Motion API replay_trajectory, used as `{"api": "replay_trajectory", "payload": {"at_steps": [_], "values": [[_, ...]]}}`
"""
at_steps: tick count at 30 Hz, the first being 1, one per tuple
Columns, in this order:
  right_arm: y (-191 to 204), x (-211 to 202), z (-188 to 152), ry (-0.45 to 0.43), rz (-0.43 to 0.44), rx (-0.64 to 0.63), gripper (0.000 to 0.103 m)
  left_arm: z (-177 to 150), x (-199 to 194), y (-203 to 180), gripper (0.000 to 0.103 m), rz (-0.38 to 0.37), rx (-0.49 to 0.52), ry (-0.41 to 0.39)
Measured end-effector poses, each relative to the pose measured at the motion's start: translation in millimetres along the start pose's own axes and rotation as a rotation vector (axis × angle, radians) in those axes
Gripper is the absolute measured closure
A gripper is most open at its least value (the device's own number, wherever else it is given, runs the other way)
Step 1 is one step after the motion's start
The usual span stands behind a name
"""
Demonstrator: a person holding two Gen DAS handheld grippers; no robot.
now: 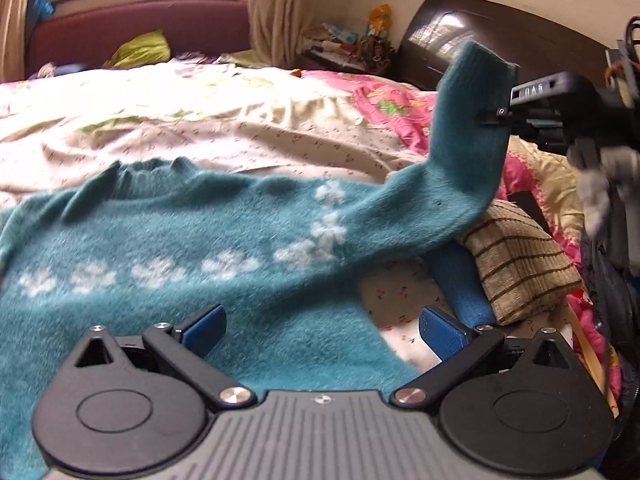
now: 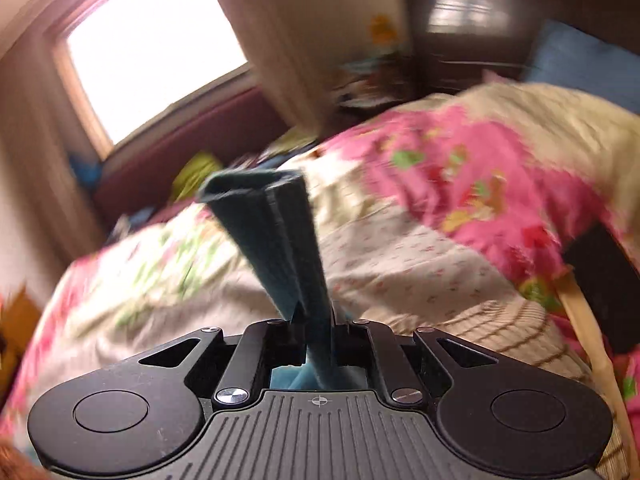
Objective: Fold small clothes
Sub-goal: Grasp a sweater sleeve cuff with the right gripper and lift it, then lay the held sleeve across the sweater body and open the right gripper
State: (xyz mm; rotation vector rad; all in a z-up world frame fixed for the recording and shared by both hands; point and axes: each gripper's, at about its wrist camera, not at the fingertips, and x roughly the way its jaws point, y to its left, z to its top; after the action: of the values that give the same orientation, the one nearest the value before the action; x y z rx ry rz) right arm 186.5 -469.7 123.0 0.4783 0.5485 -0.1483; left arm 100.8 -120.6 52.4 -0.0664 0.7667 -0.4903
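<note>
A teal fuzzy sweater (image 1: pixel 180 240) with a row of white flowers lies spread flat on the bed. Its right sleeve (image 1: pixel 468 128) is lifted off the bed and stands upright. My right gripper (image 1: pixel 496 116) comes in from the right and is shut on the sleeve near the cuff. In the right wrist view the sleeve (image 2: pixel 256 220) is pinched between the closed fingers of the right gripper (image 2: pixel 298 272) and sticks up past them. My left gripper (image 1: pixel 322 330) hovers open over the sweater's lower right edge, blue pads (image 1: pixel 204 326) wide apart and holding nothing.
A folded beige garment with brown stripes (image 1: pixel 516 260) lies to the right of the sweater, over something blue (image 1: pixel 460 280). The bed has a floral cover (image 1: pixel 240 120) and a pink quilt (image 2: pixel 460 184). A dark headboard (image 1: pixel 500 36) and a cluttered nightstand (image 1: pixel 348 48) stand behind.
</note>
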Motion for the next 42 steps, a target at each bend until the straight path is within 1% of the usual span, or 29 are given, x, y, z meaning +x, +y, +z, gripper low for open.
{"api": "replay_trajectory", "payload": {"at_steps": [2, 4, 6, 9, 11, 13, 15, 17, 21, 24, 28, 31, 33, 36, 39, 40, 41, 42], "values": [[-20, 1, 10, -0.02, -0.034, 0.1, 0.094, 1, 4, -5, 0.0, -0.008, 0.027, -0.011], [-30, -1, 16, -0.026, -0.025, 0.168, 0.094, 1, 8, -8, 0.0, -0.009, 0.047, -0.015], [-21, -4, 17, -0.038, -0.009, 0.155, 0.094, -3, 10, -6, 0.0, -0.008, 0.049, -0.01], [20, -3, 11, -0.036, 0.027, 0.057, 0.094, -8, 10, 6, 0.0, -0.003, 0.016, 0.001], [57, 2, 9, -0.037, 0.065, -0.019, 0.094, -12, 8, 18, 0.0, 0.015, -0.007, -0.002], [94, 8, 2, -0.04, 0.1, -0.096, 0.094, -15, 3, 30, 0.0, 0.055, -0.017, -0.018], [130, 17, -7, -0.022, 0.14, -0.162, 0.094, -18, -3, 43, 0.0, 0.1, -0.018, -0.035], [166, 30, -21, 0.007, 0.175, -0.222, 0.094, -21, -9, 57, 0.0, 0.148, -0.027, -0.064], [233, 61, -60, 0.079, 0.233, -0.334, 0.094, -25, -18, 88, 0.0, 0.26, -0.054, -0.119], [272, 86, -94, 0.14, 0.273, -0.378, 0.094, -31, -20, 113, 0.0, 0.306, -0.102, -0.131], [315, 117, -142, 0.218, 0.305, -0.445, 0.094, -39, -18, 137, 0.0, 0.31, -0.159, -0.119], [339, 135, -176, 0.273, 0.322, -0.51, 0.094, -45, -15, 149, 0.0, 0.314, -0.186, -0.108], [352, 141, -196, 0.297, 0.329, -0.545, 0.094, -47, -13, 156, 0.0, 0.304, -0.213, -0.093], [362, 151, -217, 0.321, 0.335, -0.612, 0.094, -49, -10, 163, 0.0, 0.291, -0.237, -0.081], [364, 159, -236, 0.415, 0.354, -0.662, 0.093, -51, -10, 168, 0.0, 0.282, -0.26, -0.072], [363, 161, -244, 0.434, 0.356, -0.679, 0.093, -51, -9, 169, 0.0, 0.278, -0.269, -0.07], [362, 160, -249, 0.442, 0.358, -0.688, 0.089, -51, -9, 169, 0.0, 0.275, -0.275, -0.068], [361, 159, -253, 0.452, 0.367, -0.695, 0.089, -51, -9, 169, 0.0, 0.274, -0.278, -0.066]]}}
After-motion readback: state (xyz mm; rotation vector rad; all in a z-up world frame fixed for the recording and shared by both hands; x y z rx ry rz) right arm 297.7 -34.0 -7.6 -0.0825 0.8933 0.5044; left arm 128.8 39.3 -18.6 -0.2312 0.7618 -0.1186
